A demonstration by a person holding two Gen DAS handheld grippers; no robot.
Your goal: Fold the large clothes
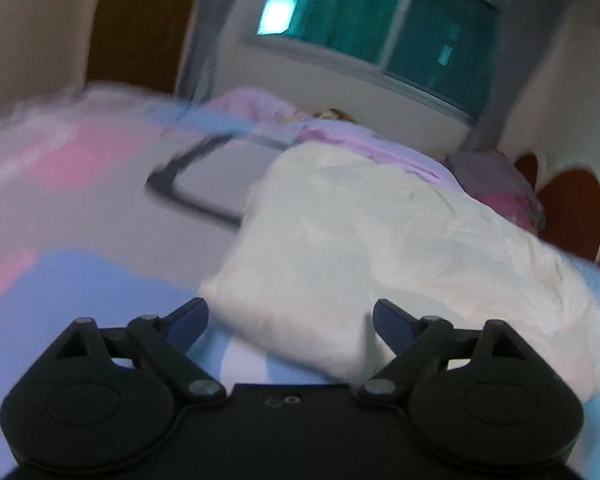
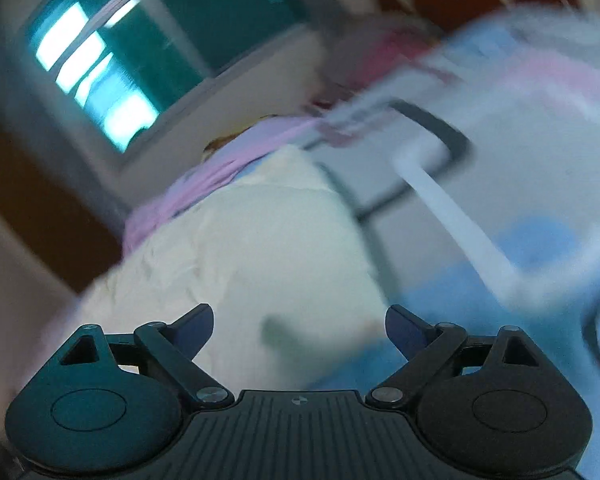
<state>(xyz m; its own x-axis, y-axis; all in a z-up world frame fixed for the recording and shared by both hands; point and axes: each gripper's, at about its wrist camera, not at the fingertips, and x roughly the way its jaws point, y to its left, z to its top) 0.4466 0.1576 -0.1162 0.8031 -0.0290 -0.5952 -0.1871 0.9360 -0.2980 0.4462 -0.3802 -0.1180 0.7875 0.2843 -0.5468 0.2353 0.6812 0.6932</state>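
Gaping tools (image 1: pixel 290 318) (image 2: pixel 299 326) over cream garment (image 1: pixel 380 240) (image 2: pixel 260 248).

Garment (image 1: pixel 364 240) lies flat on bed (image 1: pixel 80 208), its near edge just ahead of left gripper (image 1: pixel 290 320). Bare bed surface to its left. Crumpled bedding (image 1: pixel 340 136) beyond the garment's far edge. Window (image 1: pixel 380 20) in far wall behind bed. Right wrist view: garment (image 2: pixel 252 248) ahead of right gripper (image 2: pixel 299 326), bed (image 2: pixel 540 160) extending right.

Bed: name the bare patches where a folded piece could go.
Free: the pale sheet left of the white garment, around the black outline, and the blue patch before the left gripper. Crowded: the far end, with pink bedding.
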